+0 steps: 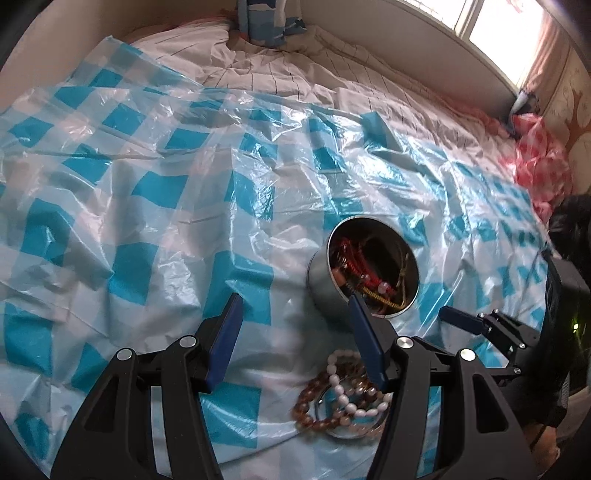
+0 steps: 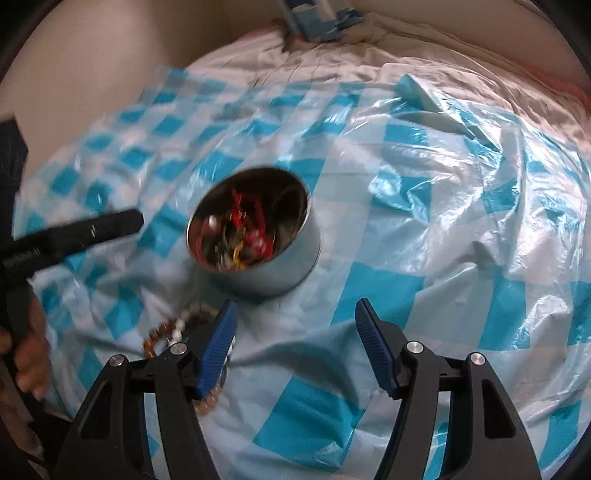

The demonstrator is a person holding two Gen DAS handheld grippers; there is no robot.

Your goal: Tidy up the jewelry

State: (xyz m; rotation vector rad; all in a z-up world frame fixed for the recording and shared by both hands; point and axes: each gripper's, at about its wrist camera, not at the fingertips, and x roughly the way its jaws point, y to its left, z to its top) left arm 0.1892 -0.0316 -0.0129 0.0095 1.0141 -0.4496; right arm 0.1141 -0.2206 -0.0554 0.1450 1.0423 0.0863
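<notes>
A bed [image 1: 280, 74] fills the room ahead of you, its pale striped sheet rumpled, with a window [image 1: 491, 26] bright at the upper right and a wall running behind. Over the sheet lies a crinkled plastic cover [image 1: 155, 229] checked in blue and white.

One round metal tin [image 1: 321, 280] stands on the cover, open at the top, with a tangle of red and gold jewelry [image 1: 365, 273] inside. Just in front of the tin lies one small heap of bead bracelets [image 1: 340, 398], brown beads and white ones wound together; how many strands it holds you cannot tell.

Your left tool [image 1: 295, 332] points down over the cover with its blue pads apart and nothing between them; the right pad crosses in front of the tin's rim and the heap. Your right tool [image 2: 295, 343] also stands apart and holds nothing, and its left pad overlaps the bracelets in the right wrist view.
</notes>
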